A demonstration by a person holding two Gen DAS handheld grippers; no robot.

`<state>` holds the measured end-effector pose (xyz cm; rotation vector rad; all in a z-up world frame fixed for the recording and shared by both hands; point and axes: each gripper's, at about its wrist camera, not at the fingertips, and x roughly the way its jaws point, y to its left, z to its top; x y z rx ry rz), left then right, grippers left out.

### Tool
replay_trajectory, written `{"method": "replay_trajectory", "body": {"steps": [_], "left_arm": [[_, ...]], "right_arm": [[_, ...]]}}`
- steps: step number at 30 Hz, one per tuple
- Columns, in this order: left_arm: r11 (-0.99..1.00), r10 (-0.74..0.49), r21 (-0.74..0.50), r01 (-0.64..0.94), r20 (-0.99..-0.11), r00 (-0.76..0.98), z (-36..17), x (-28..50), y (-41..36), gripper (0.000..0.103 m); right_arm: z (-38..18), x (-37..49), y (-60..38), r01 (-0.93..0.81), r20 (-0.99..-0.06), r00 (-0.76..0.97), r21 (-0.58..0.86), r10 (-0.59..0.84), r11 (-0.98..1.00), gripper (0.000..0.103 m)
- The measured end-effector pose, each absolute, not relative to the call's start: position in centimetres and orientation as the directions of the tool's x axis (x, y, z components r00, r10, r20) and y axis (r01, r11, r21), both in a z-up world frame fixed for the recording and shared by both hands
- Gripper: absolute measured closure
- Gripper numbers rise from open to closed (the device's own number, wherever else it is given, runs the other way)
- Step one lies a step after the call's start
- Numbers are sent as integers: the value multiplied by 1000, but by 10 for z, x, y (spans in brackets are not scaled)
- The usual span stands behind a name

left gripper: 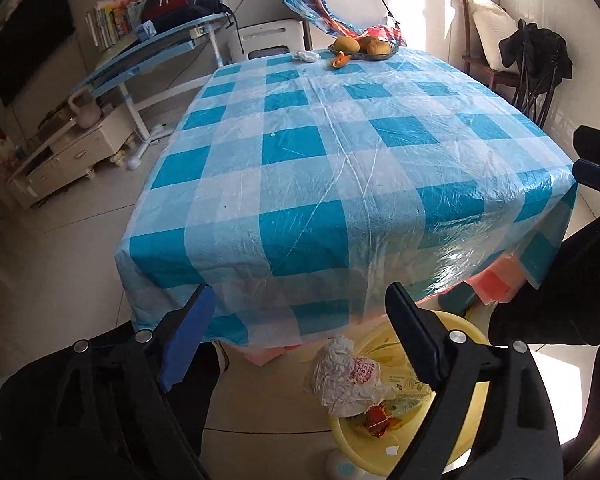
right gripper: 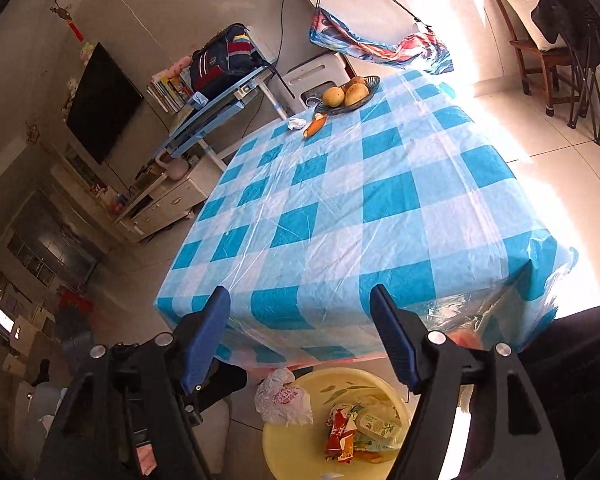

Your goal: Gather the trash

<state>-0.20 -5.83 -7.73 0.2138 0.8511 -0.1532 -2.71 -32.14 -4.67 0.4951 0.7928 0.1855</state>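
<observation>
Both of your claws hang over the near edge of the checked surface [left gripper: 340,168], low in each frame, with their jaws standing apart and nothing between them: left claw [left gripper: 296,344], right claw [right gripper: 300,336]. Below them on the floor sits the yellow basin [right gripper: 284,440], already holding a crumpled plastic bag [left gripper: 344,376] draped over its rim, an orange snack wrapper [right gripper: 340,428] and a pale green packet [right gripper: 376,424].

What looks left to collect lies at the far end of the surface, top centre of the left view: a white crumpled tissue [left gripper: 306,55] and an orange peel scrap [left gripper: 339,60], both just beside the fruit dish [left gripper: 364,46].

Take one scrap per claw. Reach over the surface, keeping clear of the plastic cover so you don't drag it. Come down on the tissue from above and pinch its middle. Approach the peel from the side away from the dish so you don't knock the fruit.
</observation>
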Motion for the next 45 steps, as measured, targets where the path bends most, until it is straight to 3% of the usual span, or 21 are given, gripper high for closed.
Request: {"method": "replay_trajectory", "body": {"steps": [5,10,35,45], "left_arm": [[997,1,58,60,-732,682,-67,9,-26,12],[1000,19,23,-3,-722,691,-65,11,-12,11],[1000,22,25,-7,-720,694,-65,10,-14,11],[998,-42,-70,-9,-690,722,-35,29,7,9]], "right_arm": [[-50,-27,-316,10,-653,685,452,323,892,29],[-52,-26,-313,6,-662,680,433,314,901,28],[-54,-27,-302,-15,-683,668,385,295,923,28],[-29,21,-295,-97,-674,667,342,316,935,28]]}}
